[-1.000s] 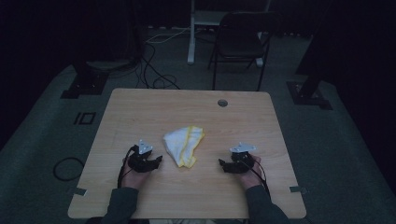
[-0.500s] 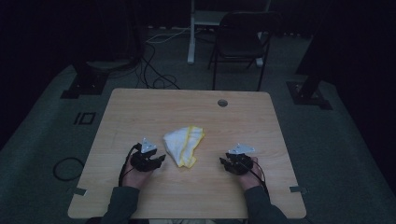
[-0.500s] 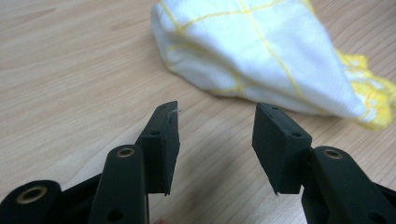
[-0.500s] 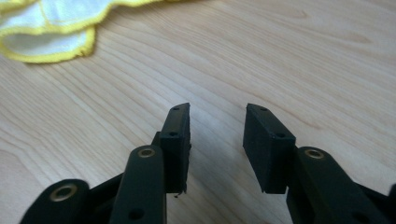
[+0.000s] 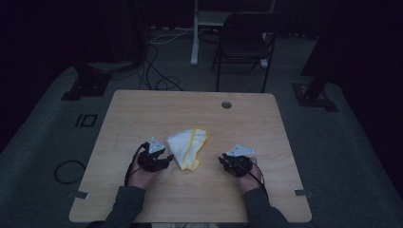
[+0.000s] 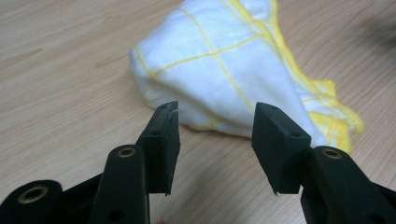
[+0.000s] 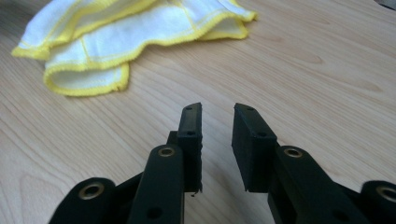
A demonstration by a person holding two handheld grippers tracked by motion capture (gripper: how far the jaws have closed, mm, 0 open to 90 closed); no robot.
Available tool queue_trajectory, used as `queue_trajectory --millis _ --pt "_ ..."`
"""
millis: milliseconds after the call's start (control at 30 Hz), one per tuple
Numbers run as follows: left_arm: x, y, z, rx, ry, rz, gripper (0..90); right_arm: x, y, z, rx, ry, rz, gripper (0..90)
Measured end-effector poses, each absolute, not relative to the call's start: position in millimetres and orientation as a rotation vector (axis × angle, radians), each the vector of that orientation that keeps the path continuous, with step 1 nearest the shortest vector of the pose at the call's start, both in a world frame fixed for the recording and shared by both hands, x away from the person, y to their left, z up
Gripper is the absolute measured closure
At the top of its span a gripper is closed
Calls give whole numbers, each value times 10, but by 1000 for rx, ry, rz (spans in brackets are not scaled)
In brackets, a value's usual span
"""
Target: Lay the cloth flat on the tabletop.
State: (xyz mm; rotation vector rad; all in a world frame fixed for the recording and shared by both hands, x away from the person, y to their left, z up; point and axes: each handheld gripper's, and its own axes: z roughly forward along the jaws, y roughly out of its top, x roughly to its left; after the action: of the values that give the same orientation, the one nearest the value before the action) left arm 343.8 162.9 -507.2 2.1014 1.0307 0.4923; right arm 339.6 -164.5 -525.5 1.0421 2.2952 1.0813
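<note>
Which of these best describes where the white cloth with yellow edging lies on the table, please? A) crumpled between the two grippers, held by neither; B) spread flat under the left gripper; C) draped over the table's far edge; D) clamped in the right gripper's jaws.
A: the cloth lies bunched on the table between the left gripper and the right gripper, whose jaws are empty.

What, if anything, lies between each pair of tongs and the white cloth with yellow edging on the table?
Nothing visible does. Only bare table separates the left tongs from the cloth, which lies just beyond their open tips. The right tongs have just been closing with nothing between them; bare wood alone lies between them and the cloth.
</note>
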Motion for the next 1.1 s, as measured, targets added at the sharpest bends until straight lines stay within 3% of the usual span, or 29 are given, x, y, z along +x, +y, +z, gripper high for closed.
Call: queue_trajectory --millis 533,933,1100 --pt "3509 1346 -4996 2142 944 490 536 3490 -1419 -5281 1026 2290 1113 755" --pt "3620 1083 -5019 2194 897 513 539 3562 -1285 -5211 1000 2295 1139 700" --pt "3697 1082 -5044 2210 922 525 619 3573 -1239 -5235 999 2304 1139 675"
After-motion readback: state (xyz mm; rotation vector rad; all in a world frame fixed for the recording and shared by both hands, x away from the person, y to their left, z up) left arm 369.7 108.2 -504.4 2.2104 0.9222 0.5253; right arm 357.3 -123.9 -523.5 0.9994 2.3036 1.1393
